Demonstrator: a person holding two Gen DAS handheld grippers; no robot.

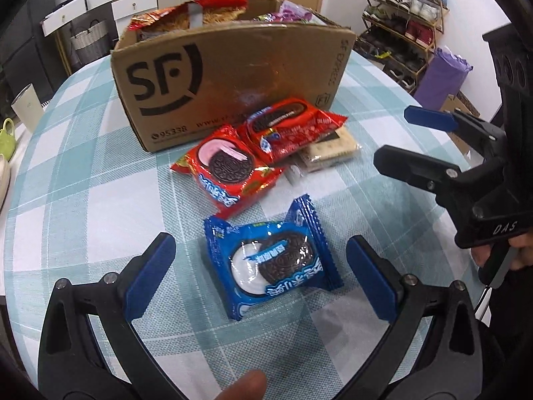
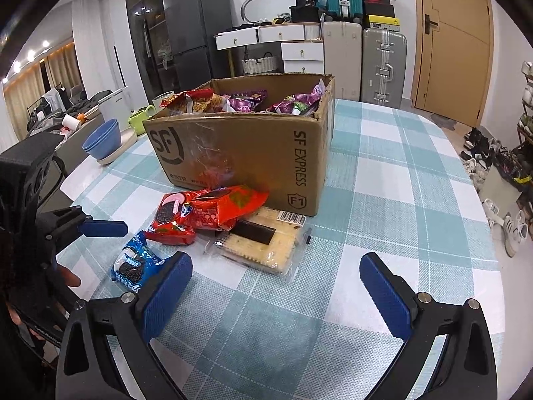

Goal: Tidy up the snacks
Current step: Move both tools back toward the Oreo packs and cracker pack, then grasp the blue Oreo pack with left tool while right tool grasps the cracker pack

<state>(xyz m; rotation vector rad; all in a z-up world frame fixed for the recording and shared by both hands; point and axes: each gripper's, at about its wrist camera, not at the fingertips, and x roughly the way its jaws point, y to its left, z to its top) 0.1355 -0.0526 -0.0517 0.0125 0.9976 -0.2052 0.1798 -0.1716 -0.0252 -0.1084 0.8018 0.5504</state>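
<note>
A blue Oreo pack (image 1: 271,261) lies on the checked tablecloth between the open fingers of my left gripper (image 1: 263,278), untouched; it also shows in the right wrist view (image 2: 135,265). Two red Oreo packs (image 1: 230,170) (image 1: 286,126) lie beyond it, in front of the SF cardboard box (image 1: 233,76), which holds several snack bags. A clear pack of crackers (image 2: 260,243) lies beside the red packs (image 2: 203,213). My right gripper (image 2: 276,291) is open and empty above bare cloth, near the crackers. It shows at the right of the left wrist view (image 1: 393,140).
The box (image 2: 253,160) stands mid-table. Blue bowls (image 2: 103,140), a plate and a green mug (image 2: 141,120) stand at the table's far left edge. A shoe rack (image 1: 399,23), suitcases (image 2: 383,66) and a fridge stand around the room.
</note>
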